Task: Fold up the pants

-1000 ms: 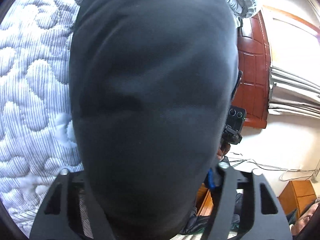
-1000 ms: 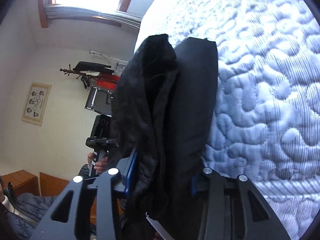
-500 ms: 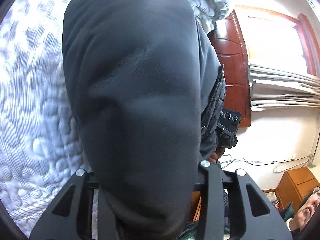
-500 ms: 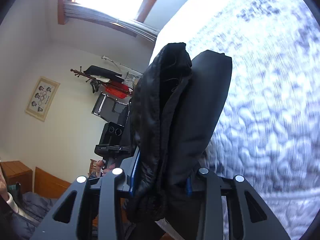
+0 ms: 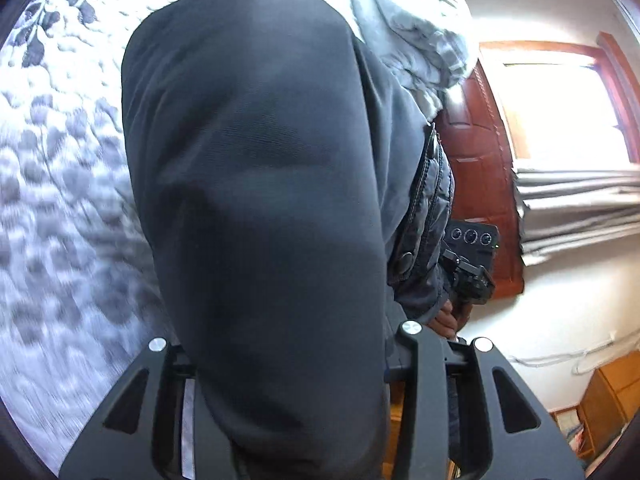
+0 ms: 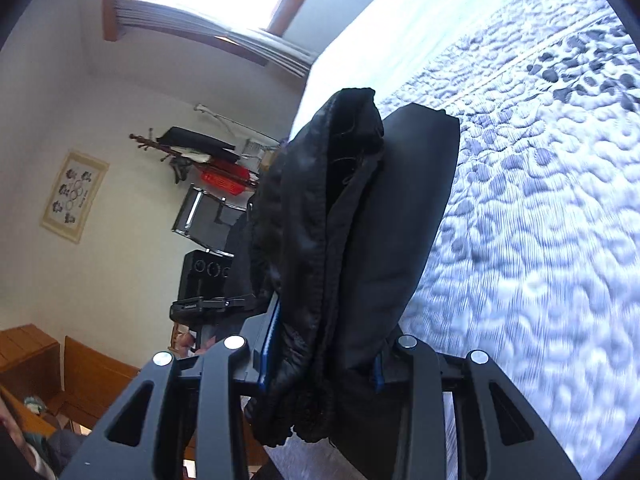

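Pants (image 5: pixel 256 208) held up over the bed (image 5: pixel 60 200) in both of my grippers.

On the left wrist view I see the left gripper (image 5: pixel 288 364) with its fingers closed on a broad, smooth fold of the dark fabric, which fills the middle of the picture and hides the fingertips. On the right wrist view the right gripper (image 6: pixel 320 364) has its fingers clamped on a bunched, gathered edge of the pants (image 6: pixel 360 240), black ruffled cloth on the left and a smoother panel on the right, standing up from between the fingers. The quilted blue-and-white bed (image 6: pixel 540 240) lies behind the fabric in both views; I cannot tell whether any part of the pants touches it. Far right of the left view are a red-brown door (image 5: pixel 480 168) and a bright window (image 5: pixel 560 112).
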`<action>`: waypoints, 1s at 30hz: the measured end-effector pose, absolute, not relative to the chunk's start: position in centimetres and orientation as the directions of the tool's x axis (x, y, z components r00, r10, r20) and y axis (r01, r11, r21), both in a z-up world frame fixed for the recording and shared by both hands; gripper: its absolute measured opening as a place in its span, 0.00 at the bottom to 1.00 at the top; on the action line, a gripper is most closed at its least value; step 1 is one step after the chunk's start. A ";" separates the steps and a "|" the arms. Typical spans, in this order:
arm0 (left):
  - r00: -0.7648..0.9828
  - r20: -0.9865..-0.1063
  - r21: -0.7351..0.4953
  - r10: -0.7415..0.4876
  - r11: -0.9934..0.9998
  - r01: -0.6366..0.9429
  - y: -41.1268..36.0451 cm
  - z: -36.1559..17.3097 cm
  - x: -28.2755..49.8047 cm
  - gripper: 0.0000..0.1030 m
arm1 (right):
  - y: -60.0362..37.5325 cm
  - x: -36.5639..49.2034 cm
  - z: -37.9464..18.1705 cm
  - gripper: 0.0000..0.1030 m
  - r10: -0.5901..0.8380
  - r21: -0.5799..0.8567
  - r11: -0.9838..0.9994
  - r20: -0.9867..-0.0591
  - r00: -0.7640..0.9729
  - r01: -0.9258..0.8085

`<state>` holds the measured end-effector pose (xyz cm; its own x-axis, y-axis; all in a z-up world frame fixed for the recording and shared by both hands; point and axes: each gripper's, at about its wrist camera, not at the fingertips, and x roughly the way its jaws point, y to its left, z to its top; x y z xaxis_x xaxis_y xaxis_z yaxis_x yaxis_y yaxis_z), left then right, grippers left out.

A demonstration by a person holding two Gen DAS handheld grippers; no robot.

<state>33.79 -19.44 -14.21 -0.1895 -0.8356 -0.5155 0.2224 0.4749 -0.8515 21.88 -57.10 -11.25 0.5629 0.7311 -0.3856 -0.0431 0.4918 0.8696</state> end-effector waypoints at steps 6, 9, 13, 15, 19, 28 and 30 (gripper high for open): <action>-0.191 -0.569 -0.821 -0.800 0.540 0.186 -19.3 -17.2 37.2 0.38 | -57.4 24.9 -14.9 0.37 0.733 0.870 0.493 -0.436 0.522 0.035; -0.192 -0.556 -0.830 -0.808 0.528 0.181 -19.3 -17.8 37.5 0.44 | -57.8 24.9 -16.3 0.41 0.736 0.878 0.475 -0.435 0.519 0.063; -0.176 -0.578 -0.813 -0.797 0.544 0.209 -18.9 -19.0 37.2 0.68 | -58.5 24.1 -17.8 0.59 0.726 0.882 0.461 -0.435 0.532 0.092; -0.164 -0.596 -0.800 -0.786 0.564 0.206 -18.8 -19.7 37.1 0.81 | -58.8 23.8 -18.3 0.65 0.721 0.888 0.448 -0.426 0.547 0.101; -0.122 -0.592 -0.800 -0.797 0.561 0.213 -17.9 -19.5 36.6 0.90 | -59.6 22.1 -18.9 0.72 0.714 0.905 0.411 -0.394 0.578 0.109; 0.184 -0.777 -0.548 -0.603 0.790 0.274 -14.4 -15.4 32.9 0.96 | -58.4 15.2 -14.6 0.75 0.509 0.738 0.655 -0.591 0.626 0.165; 0.247 -0.809 -0.452 -0.533 0.834 0.317 -14.8 -13.6 30.8 0.96 | -56.5 14.0 -12.7 0.78 0.409 0.640 0.744 -0.665 0.625 0.193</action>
